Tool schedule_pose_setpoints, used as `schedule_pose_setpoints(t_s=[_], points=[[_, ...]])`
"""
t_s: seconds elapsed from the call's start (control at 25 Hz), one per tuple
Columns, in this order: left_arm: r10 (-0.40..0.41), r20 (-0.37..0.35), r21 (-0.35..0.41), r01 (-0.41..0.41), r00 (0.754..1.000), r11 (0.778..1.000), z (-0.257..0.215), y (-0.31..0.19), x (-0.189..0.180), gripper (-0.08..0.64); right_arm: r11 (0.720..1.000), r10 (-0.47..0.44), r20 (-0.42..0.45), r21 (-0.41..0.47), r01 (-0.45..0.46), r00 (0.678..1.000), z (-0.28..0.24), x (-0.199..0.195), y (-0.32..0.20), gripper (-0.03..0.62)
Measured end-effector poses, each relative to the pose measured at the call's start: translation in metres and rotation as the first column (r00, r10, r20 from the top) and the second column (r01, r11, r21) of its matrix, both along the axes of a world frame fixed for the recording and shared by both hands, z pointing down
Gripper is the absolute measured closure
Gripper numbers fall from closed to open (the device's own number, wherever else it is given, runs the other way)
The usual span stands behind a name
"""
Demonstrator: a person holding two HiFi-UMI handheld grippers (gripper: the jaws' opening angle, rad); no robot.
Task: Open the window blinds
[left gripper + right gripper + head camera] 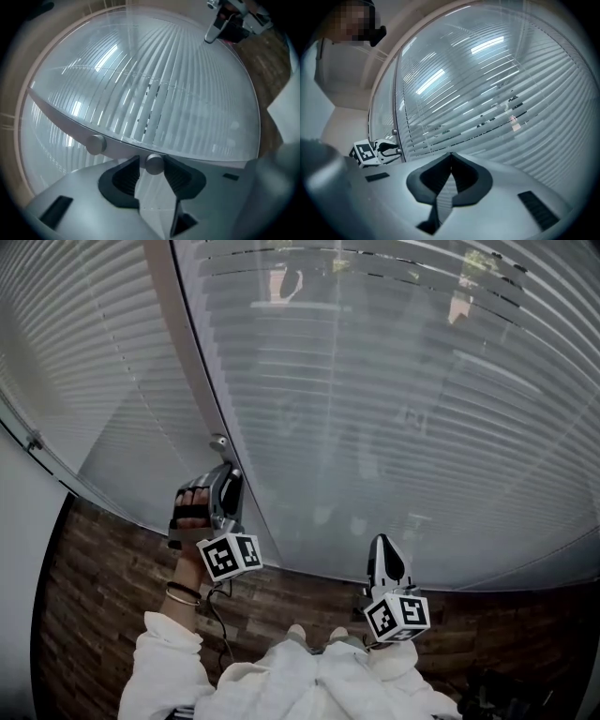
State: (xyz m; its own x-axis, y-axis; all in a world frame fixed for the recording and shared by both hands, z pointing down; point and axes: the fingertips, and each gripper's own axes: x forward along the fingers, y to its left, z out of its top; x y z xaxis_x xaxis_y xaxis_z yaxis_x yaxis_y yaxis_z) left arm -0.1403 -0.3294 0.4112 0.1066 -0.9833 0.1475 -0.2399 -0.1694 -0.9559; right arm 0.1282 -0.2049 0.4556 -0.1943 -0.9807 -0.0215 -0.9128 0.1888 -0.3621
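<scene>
The left hand-held gripper (151, 161) has its jaws apart. A small round knob (153, 163) sits right between the tips, and the pads do not seem to squeeze it. This knob is on the pale bar (187, 362) that runs between two window panes. A second knob (96, 143) is on the same bar, just beside the first one. In the head view a hand (192, 514) in a dark glove with bare fingers holds this hand-held gripper up against the bar.

The right hand-held gripper (450, 155) has its jaws pressed together with nothing between them. It points at the big pane and does not touch it. It is well apart from the left one.

The window blinds (394, 409) fill the window, seen through the shiny glass in both panes. Their slats lie close together, but thin gaps let a little show through. Lights shine back from the glass. Under the window there are brown boards (103, 559). White sleeves (159, 662) show at the bottom of the head view.
</scene>
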Motion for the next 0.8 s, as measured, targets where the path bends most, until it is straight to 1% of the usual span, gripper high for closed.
schedule_pose_setpoints(t_s=[0.08,0.12,0.2,0.24,0.28,0.32,0.36,0.4,0.44,0.48,0.52,0.56,0.6,0.64,0.68,0.76,0.8], points=[[-0.007,-0.008,0.004,0.008,1.000,1.000,-0.003,0.000,0.001,0.436,1.000,0.002,-0.003,-0.002,-0.002,1.000,-0.007,0.001,-0.001,0.581],[-0.013,-0.030,0.005,0.013,0.999,1.000,-0.004,-0.001,0.002,0.436,1.000,0.002,-0.004,-0.004,-0.002,1.000,-0.008,0.002,-0.002,0.581],[-0.024,-0.117,-0.005,0.024,0.993,1.000,-0.005,-0.004,-0.001,0.436,1.000,0.003,-0.003,-0.009,-0.003,1.000,-0.010,0.001,-0.003,0.581],[-0.030,-0.174,-0.012,0.028,0.984,1.000,-0.005,-0.005,-0.002,0.436,1.000,0.005,-0.003,-0.011,-0.005,1.000,-0.010,0.001,-0.003,0.581],[-0.037,-0.241,-0.023,0.032,0.970,0.999,-0.005,-0.006,-0.004,0.437,1.000,0.008,-0.003,-0.014,-0.008,1.000,-0.010,0.002,-0.002,0.581],[-0.046,-0.325,-0.039,0.035,0.945,0.999,-0.005,-0.006,-0.005,0.437,1.000,0.012,-0.003,-0.015,-0.012,1.000,-0.010,0.004,-0.001,0.581],[-0.058,-0.422,-0.059,0.037,0.905,0.998,-0.006,-0.006,-0.006,0.437,1.000,0.015,-0.003,-0.015,-0.015,1.000,-0.011,0.005,-0.001,0.581],[-0.074,-0.525,-0.080,0.038,0.848,0.996,-0.007,-0.007,-0.007,0.437,1.000,0.017,-0.003,-0.013,-0.017,1.000,-0.011,0.006,-0.001,0.581],[-0.091,-0.629,-0.100,0.036,0.772,0.994,-0.008,-0.007,-0.009,0.437,1.000,0.018,-0.003,-0.009,-0.018,1.000,-0.012,0.007,-0.001,0.581],[-0.108,-0.730,-0.120,0.028,0.675,0.992,-0.009,-0.007,-0.011,0.437,1.000,0.017,-0.004,-0.006,-0.017,1.000,-0.013,0.007,-0.002,0.581],[-0.124,-0.823,-0.141,0.012,0.554,0.990,-0.010,-0.007,-0.013,0.437,1.000,0.018,-0.004,-0.004,-0.018,1.000,-0.012,0.007,-0.002,0.581],[-0.142,-0.899,-0.161,-0.012,0.415,0.987,-0.011,-0.007,-0.015,0.437,1.000,0.019,-0.003,-0.002,-0.019,1.000,-0.012,0.008,-0.002,0.581],[-0.159,-0.949,-0.177,-0.040,0.273,0.983,-0.013,-0.008,-0.017,0.437,1.000,0.021,-0.002,-0.002,-0.021,1.000,-0.011,0.010,-0.002,0.581],[-0.173,-0.974,-0.184,-0.067,0.143,0.981,-0.014,-0.008,-0.019,0.437,1.000,0.024,-0.001,-0.002,-0.024,1.000,-0.011,0.011,-0.001,0.581],[-0.183,-0.982,-0.186,-0.088,0.034,0.979,-0.015,-0.009,-0.021,0.437,1.000,0.026,0.001,-0.002,-0.026,1.000,-0.011,0.013,-0.001,0.581],[-0.198,-0.969,-0.180,-0.129,-0.145,0.975,-0.014,-0.011,-0.025,0.437,0.999,0.032,0.004,-0.001,-0.032,0.999,-0.011,0.015,-0.001,0.581],[-0.211,-0.947,-0.177,-0.158,-0.241,0.971,-0.012,-0.012,-0.025,0.437,0.999,0.036,0.005,0.001,-0.036,0.999,-0.011,0.017,0.000,0.581]])
